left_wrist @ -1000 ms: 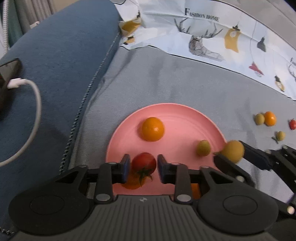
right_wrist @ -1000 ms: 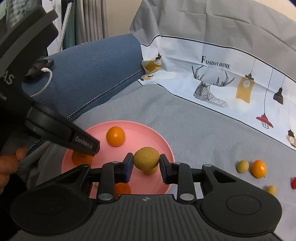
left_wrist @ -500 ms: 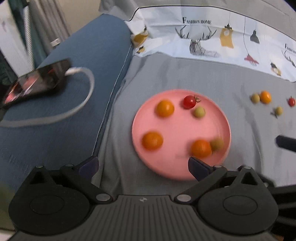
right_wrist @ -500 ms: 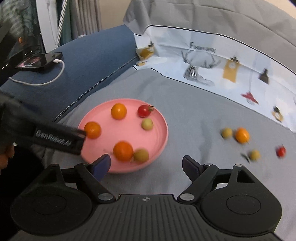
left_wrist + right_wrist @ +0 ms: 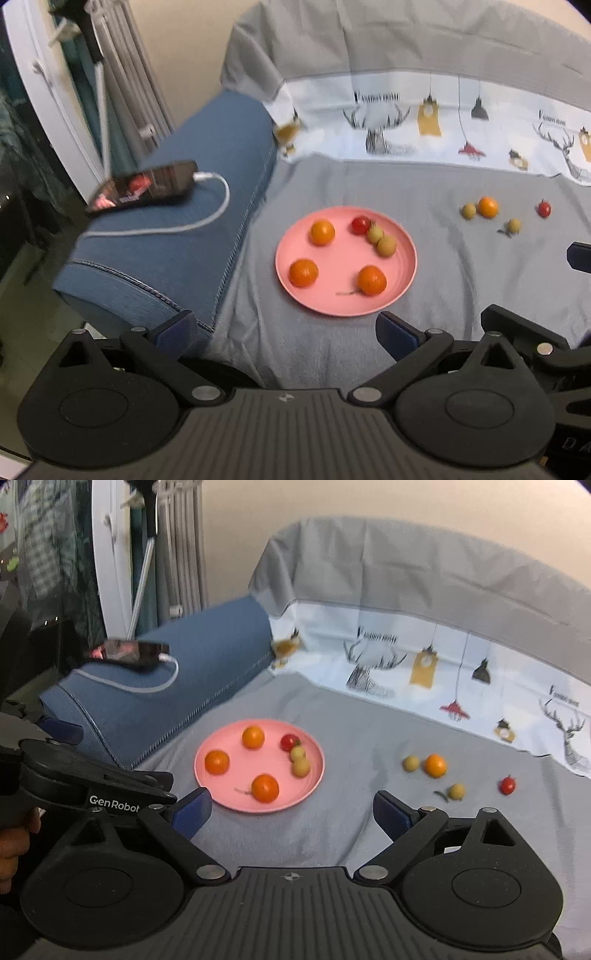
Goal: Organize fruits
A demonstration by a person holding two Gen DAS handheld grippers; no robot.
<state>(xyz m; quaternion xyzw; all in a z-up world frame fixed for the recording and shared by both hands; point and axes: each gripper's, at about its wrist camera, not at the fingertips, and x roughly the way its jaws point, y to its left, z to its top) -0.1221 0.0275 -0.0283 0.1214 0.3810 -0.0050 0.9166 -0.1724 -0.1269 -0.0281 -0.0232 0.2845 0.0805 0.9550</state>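
Note:
A pink plate (image 5: 406,266) (image 5: 314,775) lies on the grey cloth. It holds three orange fruits (image 5: 303,273), a red tomato (image 5: 360,225) and two yellow-green fruits (image 5: 386,246). More fruits lie loose on the cloth to the right: a yellow-green one (image 5: 411,763), an orange one (image 5: 435,765), another yellow-green one (image 5: 457,791) and a red tomato (image 5: 507,785). My left gripper (image 5: 286,332) is open and empty, held back from the plate. My right gripper (image 5: 291,810) is open and empty, also near the plate's front edge.
A blue cushion (image 5: 207,221) lies left of the plate with a phone (image 5: 142,186) and white cable (image 5: 207,218) on it. A printed white cloth (image 5: 443,679) runs along the back. The left gripper's body (image 5: 92,786) shows at left in the right wrist view.
Both grippers opened and let go of the red tomato and the yellow-green fruit, which now lie on the plate. Both grippers pulled back and up from the plate.

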